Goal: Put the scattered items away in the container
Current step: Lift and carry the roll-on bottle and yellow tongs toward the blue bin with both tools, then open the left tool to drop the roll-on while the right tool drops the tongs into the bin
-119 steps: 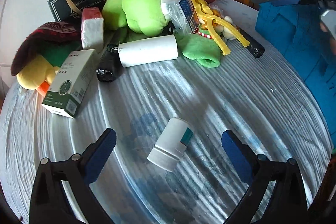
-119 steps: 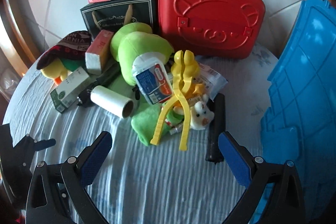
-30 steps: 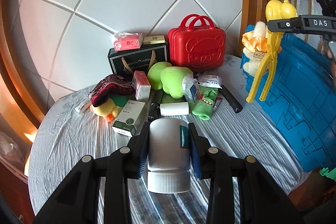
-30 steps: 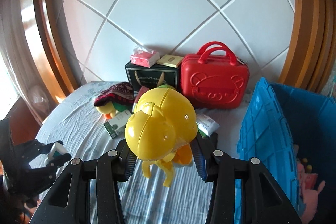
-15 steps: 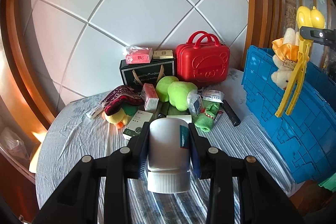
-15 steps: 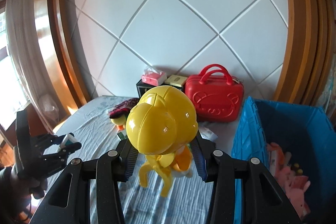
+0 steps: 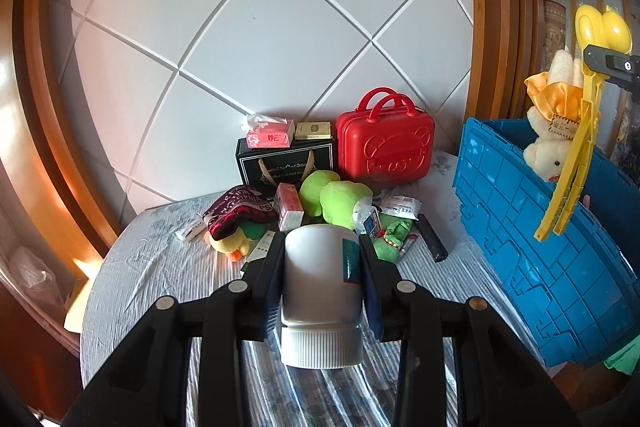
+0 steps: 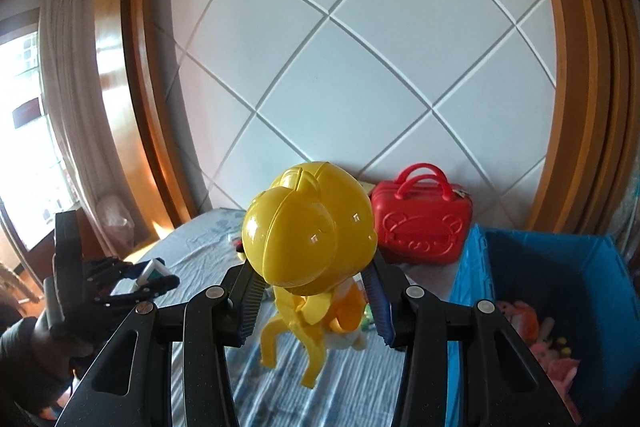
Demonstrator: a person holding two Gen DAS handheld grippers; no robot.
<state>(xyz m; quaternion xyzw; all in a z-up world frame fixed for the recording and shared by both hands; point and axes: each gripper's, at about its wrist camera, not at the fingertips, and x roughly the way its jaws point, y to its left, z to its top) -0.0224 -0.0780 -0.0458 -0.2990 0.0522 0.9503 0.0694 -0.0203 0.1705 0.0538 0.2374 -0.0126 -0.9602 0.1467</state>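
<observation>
- The left gripper [image 7: 322,277] is raised above the worktop [image 7: 160,267]; its jaws are clamped on a white bottle [image 7: 320,291] with a teal label, the ribbed cap toward the camera
- The right gripper [image 8: 312,301] is also held high; its jaws are closed on a yellow snowball clip [image 8: 310,231], gripped just below the round ball-shaped head, the two handles hanging down
- In the left wrist view a cream plush toy [image 7: 550,143] with an orange ribbon hangs against the clip's handles, above the near wall of the blue container [image 7: 520,211]; whether the toy is caught in the clip or only tied to it I cannot tell
- The container stands at the right side of the worktop; pink and orange soft things lie on its floor in the right wrist view
- On the worktop, well apart from both grippers, a pile: a green plush [image 7: 332,199], a red suitcase [image 7: 384,147], a black gift bag [image 7: 284,163], a dark knitted hat [image 7: 240,211]
</observation>
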